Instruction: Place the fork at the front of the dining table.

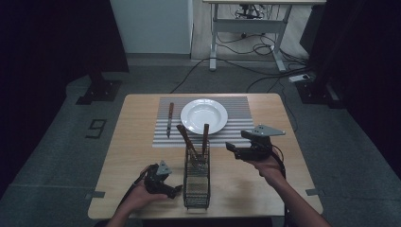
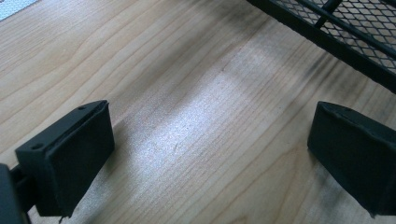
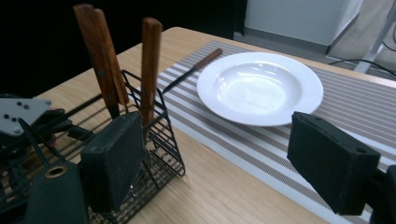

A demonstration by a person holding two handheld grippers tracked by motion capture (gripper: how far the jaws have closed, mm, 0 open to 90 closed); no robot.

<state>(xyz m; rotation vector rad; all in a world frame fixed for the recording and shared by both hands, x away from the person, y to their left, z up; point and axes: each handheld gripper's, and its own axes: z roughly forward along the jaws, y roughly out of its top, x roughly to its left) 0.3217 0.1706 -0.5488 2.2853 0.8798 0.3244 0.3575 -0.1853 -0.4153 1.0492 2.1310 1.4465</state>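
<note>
Both pairs of jaws apart, nothing between them. Right gripper (image 1: 235,150) held off the table at the right, empty, aimed toward the basket (image 1: 196,182) and the two wooden handles standing in it. Left gripper (image 1: 171,190) low at the near left, jaws wide over bare wood, mesh wall of the basket (image 2: 345,32) just beside its far jaw. Outward from there: the two handles (image 3: 100,56) (image 3: 150,60) upright to slightly tilted in the basket's far end, still to be drawn out. Beyond the basket a striped mat (image 1: 236,120) with a white plate (image 1: 204,116) on it, empty. One knife (image 1: 169,119) already laid on the mat, just left of the plate, blade toward the near side, not touching the rim. Judging by that layout, a place setting roughly a third done: one piece set, two pieces left in the basket, no piece yet to the right of the plate. Likely next, a grip on one of the standing handles by the right gripper, with the left perhaps steadying the basket; neither contact made so far. Type of the remaining two pieces hidden by the mesh.
</note>
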